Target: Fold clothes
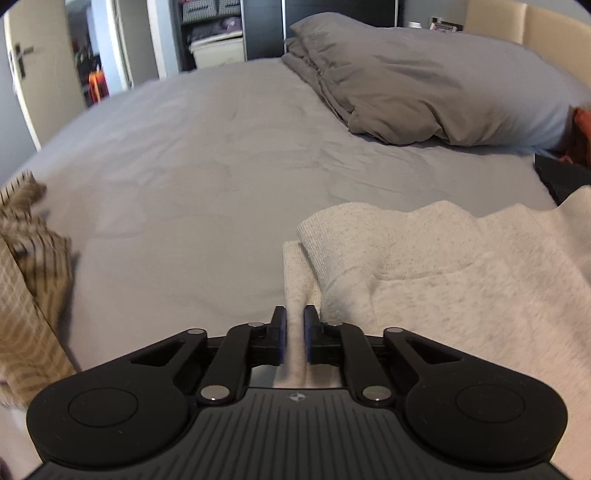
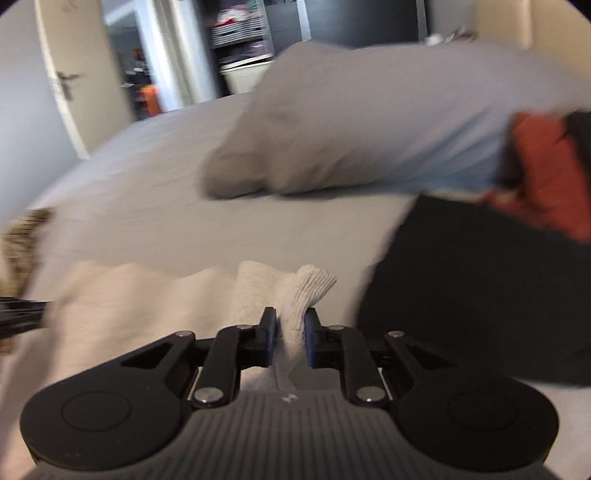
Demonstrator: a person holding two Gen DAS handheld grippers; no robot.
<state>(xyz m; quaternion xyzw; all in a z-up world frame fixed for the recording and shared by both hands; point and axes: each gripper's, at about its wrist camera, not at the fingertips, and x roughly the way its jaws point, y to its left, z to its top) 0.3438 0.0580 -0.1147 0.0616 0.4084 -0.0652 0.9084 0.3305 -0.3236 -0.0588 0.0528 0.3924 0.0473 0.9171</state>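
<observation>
Cream, flecked fleece makes up the sweatshirt point(image 1: 461, 280), which lies spread on the grey bedsheet point(image 1: 207, 177) and is gripped at two places. At the left gripper point(image 1: 294, 325) the blue-padded fingers point(image 1: 281, 328) are closed on a narrow strip of its fabric that runs straight ahead between them; a ribbed cuff point(image 1: 314, 236) curls over just ahead and to the right of that gripper, and the body of the garment stretches away to its right. At the right gripper point(image 2: 290, 328) the jaws are pinched on a bunched ribbed edge of the same sweatshirt point(image 2: 122, 295), which pokes up ahead of the fingertips, while the rest of the cream cloth lies to that gripper's left. Much of the right wrist view is blurred. Immediately right of the right gripper lies a dark garment point(image 2: 480, 295), and beyond it, further ahead and right, a rust-orange cloth point(image 2: 543, 173) whose kind I cannot tell. Left of the left gripper, at the bed's near edge, sits a tan striped garment point(image 1: 33, 266). Well ahead of both grippers a folded grey duvet point(image 1: 424, 85) lies across the far right of the bed. Beyond the mattress, far ahead and left, a pale door with a handle point(image 1: 22, 62) is visible beside dark shelving point(image 1: 214, 33).
</observation>
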